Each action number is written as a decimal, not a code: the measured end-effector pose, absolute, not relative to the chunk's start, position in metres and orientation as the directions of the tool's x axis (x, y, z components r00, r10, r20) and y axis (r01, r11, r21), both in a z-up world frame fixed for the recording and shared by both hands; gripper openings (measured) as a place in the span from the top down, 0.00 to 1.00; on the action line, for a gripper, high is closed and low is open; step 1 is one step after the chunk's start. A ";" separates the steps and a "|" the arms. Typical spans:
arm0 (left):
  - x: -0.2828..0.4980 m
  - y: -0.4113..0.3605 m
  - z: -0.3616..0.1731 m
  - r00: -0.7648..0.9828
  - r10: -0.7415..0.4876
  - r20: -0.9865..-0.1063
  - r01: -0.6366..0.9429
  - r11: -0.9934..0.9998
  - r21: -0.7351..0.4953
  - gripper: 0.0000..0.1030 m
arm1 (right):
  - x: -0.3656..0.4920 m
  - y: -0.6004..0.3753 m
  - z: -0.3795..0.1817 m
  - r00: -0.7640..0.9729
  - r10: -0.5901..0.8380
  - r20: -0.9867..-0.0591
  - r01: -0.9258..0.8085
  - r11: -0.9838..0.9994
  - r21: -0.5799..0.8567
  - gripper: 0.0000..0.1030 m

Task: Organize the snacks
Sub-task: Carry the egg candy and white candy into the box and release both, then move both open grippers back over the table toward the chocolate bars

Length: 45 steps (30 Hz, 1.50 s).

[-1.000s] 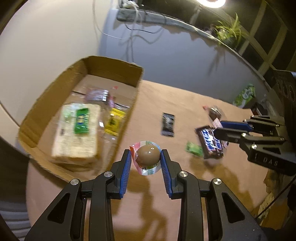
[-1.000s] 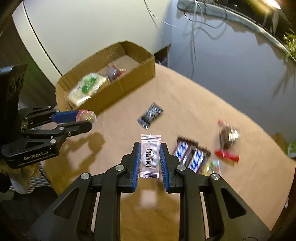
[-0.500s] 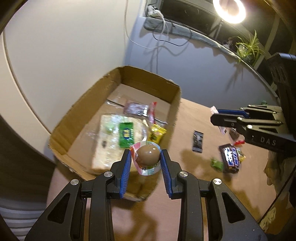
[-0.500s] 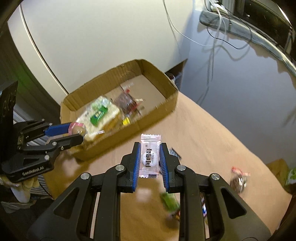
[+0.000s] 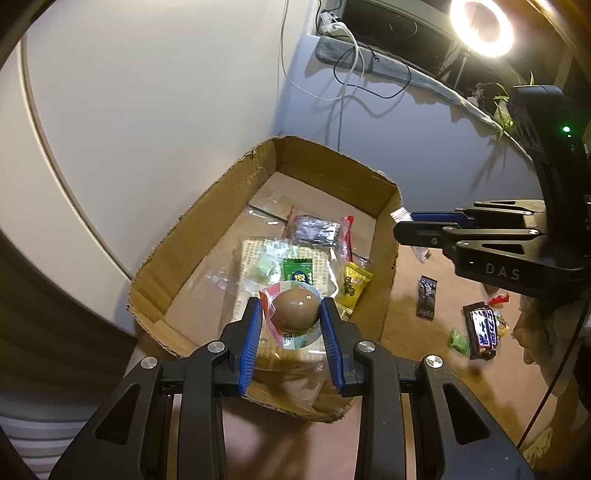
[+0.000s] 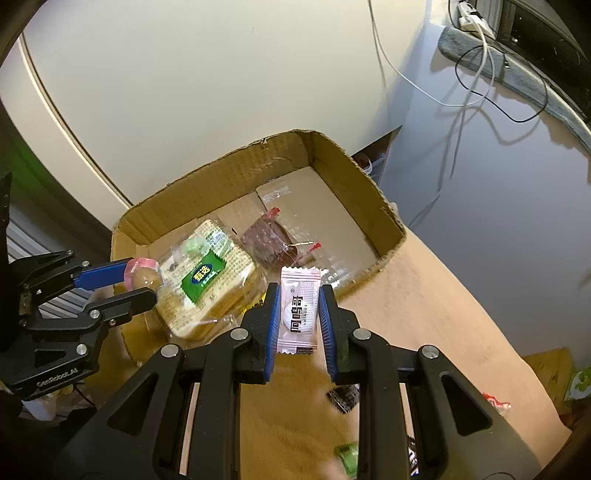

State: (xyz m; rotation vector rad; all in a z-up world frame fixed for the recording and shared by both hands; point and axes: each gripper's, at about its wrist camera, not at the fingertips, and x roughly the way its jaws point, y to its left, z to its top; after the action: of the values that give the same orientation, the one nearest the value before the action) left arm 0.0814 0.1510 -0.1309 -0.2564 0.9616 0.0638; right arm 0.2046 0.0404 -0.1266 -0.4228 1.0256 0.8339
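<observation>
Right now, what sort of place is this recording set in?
Probably a home room used as a recording corner: a ring light, charger cables trailing down the wall, a houseplant, and a brown-covered table holding a cardboard box of snacks.

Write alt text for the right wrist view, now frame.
The right tool grips a white sachet upright just short of an open cardboard box holding packaged snacks. At left, the left tool holds a wrapped egg over the box's near corner; a few wrappers lie on the brown table.
</observation>
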 end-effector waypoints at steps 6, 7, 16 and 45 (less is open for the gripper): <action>0.085 0.155 -0.134 0.570 -0.058 -0.820 -0.174 0.966 -0.190 0.70 | 0.210 0.052 -0.134 0.245 0.396 -0.885 -0.778 0.625 0.064 0.79; 0.085 0.155 -0.135 0.570 -0.059 -0.820 -0.174 0.966 -0.190 0.70 | 0.211 0.053 -0.135 0.243 0.394 -0.886 -0.778 0.625 0.064 0.79; 0.087 0.158 -0.136 0.567 -0.057 -0.822 -0.179 0.965 -0.191 0.69 | 0.212 0.068 -0.142 0.222 0.394 -0.892 -0.789 0.610 0.073 0.79; 0.086 0.155 -0.133 0.569 -0.030 -0.822 -0.182 0.970 -0.161 0.46 | 0.212 0.057 -0.137 0.277 0.370 -0.887 -0.748 0.662 0.043 0.25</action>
State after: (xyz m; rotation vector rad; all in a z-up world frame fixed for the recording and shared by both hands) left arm 0.0864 0.1549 -0.1333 -0.2391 0.9637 0.0905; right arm 0.2122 0.0571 -0.1367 -0.4260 1.0412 0.7820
